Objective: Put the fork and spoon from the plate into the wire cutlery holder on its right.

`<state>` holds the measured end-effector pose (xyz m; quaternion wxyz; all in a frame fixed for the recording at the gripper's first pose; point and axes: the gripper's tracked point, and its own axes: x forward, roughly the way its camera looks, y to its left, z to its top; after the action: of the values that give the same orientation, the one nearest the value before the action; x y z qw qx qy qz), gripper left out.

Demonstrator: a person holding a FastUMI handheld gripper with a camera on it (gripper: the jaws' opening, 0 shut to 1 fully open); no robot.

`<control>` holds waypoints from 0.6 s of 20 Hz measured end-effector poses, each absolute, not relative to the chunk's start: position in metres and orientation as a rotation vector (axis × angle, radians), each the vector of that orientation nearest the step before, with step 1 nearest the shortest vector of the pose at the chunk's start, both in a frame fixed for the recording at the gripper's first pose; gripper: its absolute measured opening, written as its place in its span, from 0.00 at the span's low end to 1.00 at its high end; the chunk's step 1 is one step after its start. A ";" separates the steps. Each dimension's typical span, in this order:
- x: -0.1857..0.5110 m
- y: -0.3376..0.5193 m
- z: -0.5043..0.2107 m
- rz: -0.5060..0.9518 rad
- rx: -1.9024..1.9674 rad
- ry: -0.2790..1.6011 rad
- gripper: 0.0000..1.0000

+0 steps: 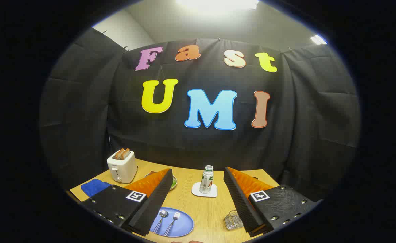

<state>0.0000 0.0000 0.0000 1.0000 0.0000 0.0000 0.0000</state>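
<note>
The gripper (196, 199) hangs above the wooden bench (204, 211) with its fingers spread wide apart and nothing between their pads. Below the gap, toward the near edge of the bench, lies a blue plate (184, 226); the left finger covers part of its left side. On the plate a spoon (162, 217) and a fork (173, 221) lie side by side, the spoon to the left, both with their heads pointing toward the far edge and their handles toward the near edge. To the right of the plate, apart from it, stands the wire cutlery holder (232, 221), a small clear-looking mesh box partly hidden by the right finger; whether anything lies in it I cannot tell.

Farther back, in line with the gap between the fingers, a small bottle (206, 179) with a pale cap stands upright on a white coaster (198, 191). At the far left corner of the bench sits a white toaster (121, 166) with two slices of toast (121, 154) in its slots. In front of the toaster, near the left edge, lies a blue cloth (93, 187). Behind the left finger a dish with something green (173, 182) peeps out.
</note>
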 end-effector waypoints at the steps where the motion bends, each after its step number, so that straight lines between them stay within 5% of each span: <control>1: 0.000 0.001 -0.003 0.000 -0.003 0.002 0.96; 12: 0.003 0.021 -0.071 0.047 -0.017 0.176 0.97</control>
<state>0.0035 0.0206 -0.0715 0.9958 -0.0083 0.0878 0.0234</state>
